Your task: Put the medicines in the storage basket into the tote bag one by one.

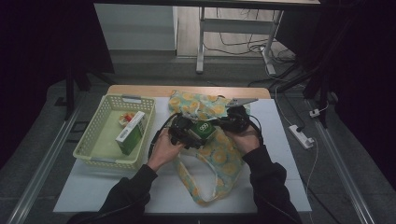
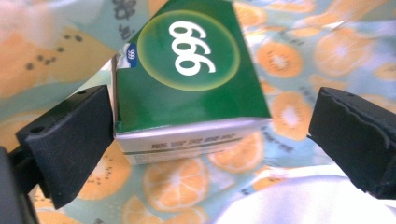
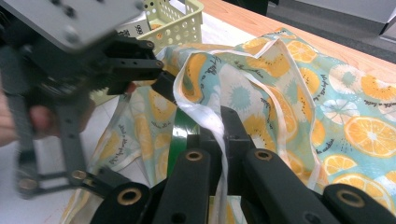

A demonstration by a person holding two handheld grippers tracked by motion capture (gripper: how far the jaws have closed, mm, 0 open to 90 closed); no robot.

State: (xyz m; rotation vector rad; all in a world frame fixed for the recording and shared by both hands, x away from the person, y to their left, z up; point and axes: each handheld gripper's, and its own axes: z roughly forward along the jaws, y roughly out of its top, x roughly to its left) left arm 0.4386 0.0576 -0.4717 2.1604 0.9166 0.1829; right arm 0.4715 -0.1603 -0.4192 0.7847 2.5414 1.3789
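A green box marked 999 (image 1: 205, 129) (image 2: 187, 79) lies at the mouth of a cloth bag printed with orange slices (image 1: 215, 156) (image 2: 289, 56) (image 3: 289, 70). My left gripper (image 1: 187, 133) (image 2: 210, 121) stands open around the box: one jaw sits right beside its edge, the other well clear of it. My right gripper (image 1: 233, 122) (image 3: 212, 130) is shut on the bag's white-trimmed rim, holding it up. In the right gripper view a strip of the green box (image 3: 180, 135) shows behind that rim, with the left gripper (image 3: 156, 77) just past it.
A pale green basket (image 1: 93, 149) (image 3: 180, 23) stands at the left of the white table top (image 1: 285, 154). It holds a green and white carton (image 1: 130, 133) and a small packet behind it. The table's wooden far edge (image 1: 140, 90) runs behind the bag.
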